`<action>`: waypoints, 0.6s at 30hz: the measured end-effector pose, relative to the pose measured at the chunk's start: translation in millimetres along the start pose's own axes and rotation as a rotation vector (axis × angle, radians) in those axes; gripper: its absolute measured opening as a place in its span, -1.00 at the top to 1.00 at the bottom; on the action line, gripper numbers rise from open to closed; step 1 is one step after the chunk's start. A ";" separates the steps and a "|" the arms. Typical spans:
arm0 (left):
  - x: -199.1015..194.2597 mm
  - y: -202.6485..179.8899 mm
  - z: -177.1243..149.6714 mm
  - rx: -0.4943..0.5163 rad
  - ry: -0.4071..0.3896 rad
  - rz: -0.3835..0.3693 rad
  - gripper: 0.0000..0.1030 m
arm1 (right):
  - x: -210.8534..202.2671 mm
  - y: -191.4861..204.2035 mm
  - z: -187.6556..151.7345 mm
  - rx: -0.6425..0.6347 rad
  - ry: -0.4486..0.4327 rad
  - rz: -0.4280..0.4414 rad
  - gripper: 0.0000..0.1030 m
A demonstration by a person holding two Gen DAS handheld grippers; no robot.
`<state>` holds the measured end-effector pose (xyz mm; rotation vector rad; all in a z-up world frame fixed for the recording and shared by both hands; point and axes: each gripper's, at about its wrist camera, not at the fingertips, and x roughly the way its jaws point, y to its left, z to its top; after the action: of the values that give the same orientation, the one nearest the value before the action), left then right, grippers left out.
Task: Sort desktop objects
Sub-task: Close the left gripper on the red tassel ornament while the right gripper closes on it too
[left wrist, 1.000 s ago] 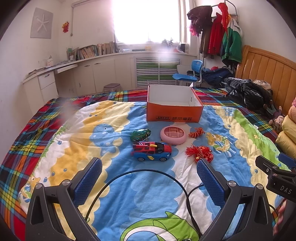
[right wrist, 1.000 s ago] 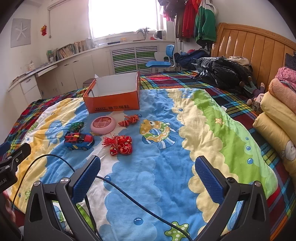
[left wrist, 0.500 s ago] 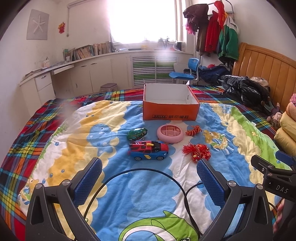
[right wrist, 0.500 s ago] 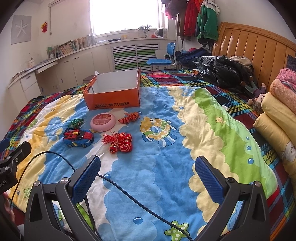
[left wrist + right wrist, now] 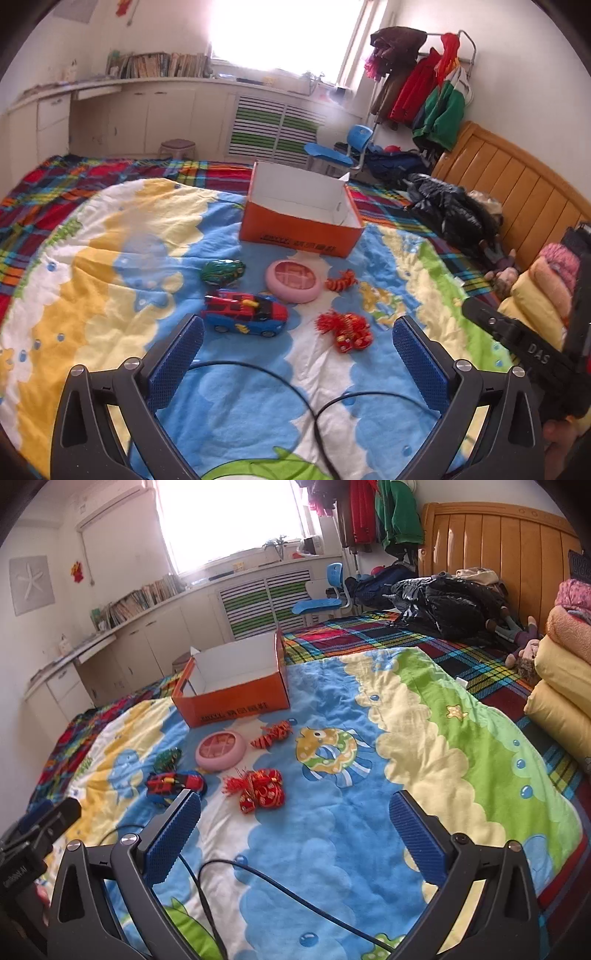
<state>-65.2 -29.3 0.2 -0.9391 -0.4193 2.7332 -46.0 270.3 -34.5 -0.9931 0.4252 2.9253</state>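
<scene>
step: approach, nothing sorted yet | left gripper (image 5: 295,347) and right gripper (image 5: 294,821) both spread wide, empty | toy car (image 5: 244,314) nearest, before empty orange box (image 5: 301,216) | next: likely descend, straddle car

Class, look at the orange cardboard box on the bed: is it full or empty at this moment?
Empty, as far as shown. The orange box is open-topped, only white inner walls and floor visible; its near corner is hidden.

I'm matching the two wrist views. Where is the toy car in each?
Left wrist: toy car sits centre-left, just beyond the left jaw's tip.
Right wrist: toy car sits far left, partly behind the left jaw's tip.
Shared landmark: the orange box, behind the toys in both.
</scene>
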 end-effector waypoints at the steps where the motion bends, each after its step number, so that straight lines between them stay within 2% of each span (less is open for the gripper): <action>1: 6.9 1.6 8.8 -0.029 -0.005 -0.045 -0.99 | 8.2 0.0 9.7 0.024 -0.001 0.017 -1.00; 4: 36.4 9.8 30.8 -0.143 -0.002 -0.196 -0.99 | 37.0 -10.8 36.6 0.125 -0.027 0.097 -1.00; 7: 81.9 24.6 36.5 -0.314 0.064 -0.360 -0.99 | 80.0 -34.8 48.5 0.273 0.049 0.279 -1.00; 10: 120.9 33.1 27.2 -0.407 0.131 -0.424 -0.99 | 126.3 -73.6 34.8 0.528 0.162 0.372 -1.00; 13: 150.0 39.2 7.9 -0.485 0.223 -0.503 -0.99 | 155.7 -101.4 8.5 0.717 0.216 0.504 -1.00; 15: 169.0 40.8 -4.7 -0.519 0.304 -0.519 -0.99 | 173.1 -108.1 -3.6 0.785 0.314 0.584 -1.00; 17: 187.0 42.8 -14.8 -0.558 0.353 -0.530 -0.99 | 180.6 -106.0 -3.3 0.776 0.365 0.617 -1.00; 18: 195.7 44.2 -19.7 -0.595 0.380 -0.569 -0.99 | 185.0 -104.4 -2.8 0.768 0.382 0.623 -1.00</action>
<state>-208.8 -8.7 -139.8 -1.2025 -1.2361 1.8847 -180.5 358.0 -173.6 -1.4242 1.9816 2.5046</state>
